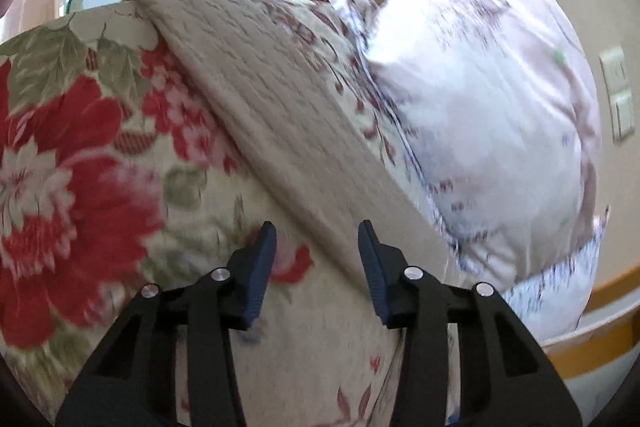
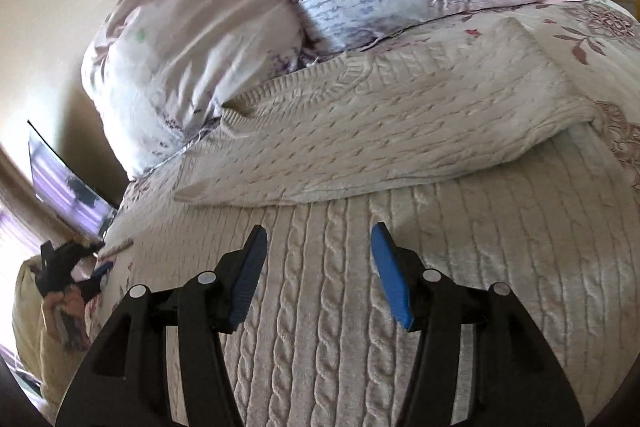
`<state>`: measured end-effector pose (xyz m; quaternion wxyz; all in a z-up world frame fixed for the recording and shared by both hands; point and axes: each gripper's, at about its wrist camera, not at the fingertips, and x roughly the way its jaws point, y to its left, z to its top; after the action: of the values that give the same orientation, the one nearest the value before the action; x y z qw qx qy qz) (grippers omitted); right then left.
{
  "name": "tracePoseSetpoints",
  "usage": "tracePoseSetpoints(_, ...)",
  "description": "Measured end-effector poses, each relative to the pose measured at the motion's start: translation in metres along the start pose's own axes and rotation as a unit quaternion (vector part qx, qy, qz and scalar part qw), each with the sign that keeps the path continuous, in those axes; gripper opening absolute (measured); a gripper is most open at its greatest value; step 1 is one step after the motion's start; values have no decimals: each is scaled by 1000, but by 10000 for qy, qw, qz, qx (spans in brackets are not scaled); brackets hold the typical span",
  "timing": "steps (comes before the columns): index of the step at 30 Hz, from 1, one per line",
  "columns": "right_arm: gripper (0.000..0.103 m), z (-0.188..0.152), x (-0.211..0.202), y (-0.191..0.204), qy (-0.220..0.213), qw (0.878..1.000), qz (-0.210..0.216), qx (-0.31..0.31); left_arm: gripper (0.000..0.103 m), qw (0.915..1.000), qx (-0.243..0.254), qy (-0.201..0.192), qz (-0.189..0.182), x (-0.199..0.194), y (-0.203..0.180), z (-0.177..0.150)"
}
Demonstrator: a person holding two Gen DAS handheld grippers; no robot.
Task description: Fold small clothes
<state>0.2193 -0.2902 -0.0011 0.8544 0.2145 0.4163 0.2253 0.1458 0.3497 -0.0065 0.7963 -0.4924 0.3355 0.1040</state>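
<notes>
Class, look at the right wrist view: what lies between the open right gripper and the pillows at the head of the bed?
The cream cable-knit sweater, its sleeve folded across, fills the stretch from the right gripper to the pillows.

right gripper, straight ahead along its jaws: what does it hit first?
Most likely the cream cable-knit sweater spread under the open, empty right gripper. The folded-over sleeve lies further along the same line, with the pillows behind it. Depth is a guess.

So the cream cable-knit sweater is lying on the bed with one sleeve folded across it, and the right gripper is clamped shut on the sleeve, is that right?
Not quite. The right gripper is open and holds nothing; it hovers over the cream cable-knit sweater, short of the folded sleeve. The right wrist view shows this. The rest stands.
</notes>
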Motion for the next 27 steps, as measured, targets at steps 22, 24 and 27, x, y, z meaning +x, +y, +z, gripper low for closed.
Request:
tracePoseSetpoints(22, 63, -2, 4, -5, 86, 9993, 344, 73, 6, 9884, 915, -421, -1139, -17, -104, -15)
tracePoseSetpoints(24, 63, -3, 4, -6, 76, 9993, 358, 94, 6, 9825, 1221, -252, -1387, -11, -133, -33)
tracePoseSetpoints(27, 63, -4, 3, -6, 52, 9993, 364, 109, 6, 9694, 1696, 171, -1768, 9, -175, -74)
